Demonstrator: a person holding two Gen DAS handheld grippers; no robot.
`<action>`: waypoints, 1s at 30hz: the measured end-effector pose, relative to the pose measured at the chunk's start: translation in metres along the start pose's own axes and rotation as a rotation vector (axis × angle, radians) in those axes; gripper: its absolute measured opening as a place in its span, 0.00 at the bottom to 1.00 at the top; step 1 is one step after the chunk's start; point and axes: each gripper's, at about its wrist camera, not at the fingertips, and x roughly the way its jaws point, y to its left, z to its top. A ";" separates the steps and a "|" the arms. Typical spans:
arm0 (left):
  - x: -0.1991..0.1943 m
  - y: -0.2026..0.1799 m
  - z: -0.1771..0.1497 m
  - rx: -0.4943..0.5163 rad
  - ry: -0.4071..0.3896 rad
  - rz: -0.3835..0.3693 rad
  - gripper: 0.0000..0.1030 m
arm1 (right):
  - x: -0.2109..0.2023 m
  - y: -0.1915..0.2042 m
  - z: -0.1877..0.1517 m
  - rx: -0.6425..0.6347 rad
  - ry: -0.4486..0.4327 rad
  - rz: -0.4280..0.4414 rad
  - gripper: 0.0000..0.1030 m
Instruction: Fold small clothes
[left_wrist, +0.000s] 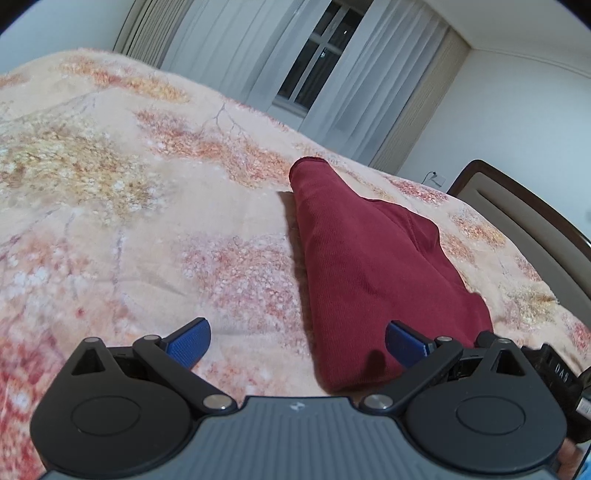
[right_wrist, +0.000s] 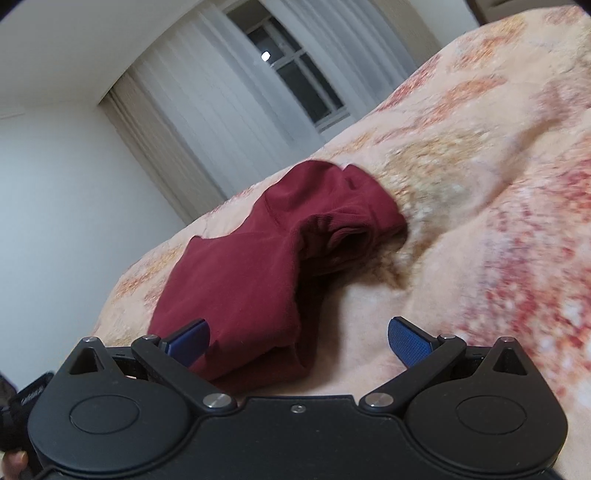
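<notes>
Both grippers, left gripper (left_wrist: 297, 345) and right gripper (right_wrist: 297, 343), hover released with blue fingers spread wide, just above a folded dark red garment (left_wrist: 369, 266) lying on a floral bed (left_wrist: 129, 184).

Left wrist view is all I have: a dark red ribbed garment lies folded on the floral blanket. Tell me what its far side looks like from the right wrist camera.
Observer: On that side the dark red ribbed garment shows a gaping opening with a ribbed hem, layers loosely stacked, not flat.
Operator: Report the right gripper.
Observer: The right gripper is open and holds nothing; one blue finger pad sits over the garment's near edge, the other over the floral blanket.
Operator: Say whether the left gripper shows there.
Observer: No. Only a dark strap and a bit of a hand appear at the lower left corner.
</notes>
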 end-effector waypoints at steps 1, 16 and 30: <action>0.003 0.000 0.005 -0.007 0.011 -0.004 1.00 | 0.005 0.001 0.003 -0.001 0.014 0.015 1.00; 0.070 -0.040 0.040 0.088 0.189 -0.070 1.00 | 0.043 -0.004 0.008 0.104 0.057 0.238 0.99; 0.065 -0.043 0.046 0.137 0.239 -0.005 1.00 | 0.039 -0.012 0.005 0.134 0.038 0.261 0.99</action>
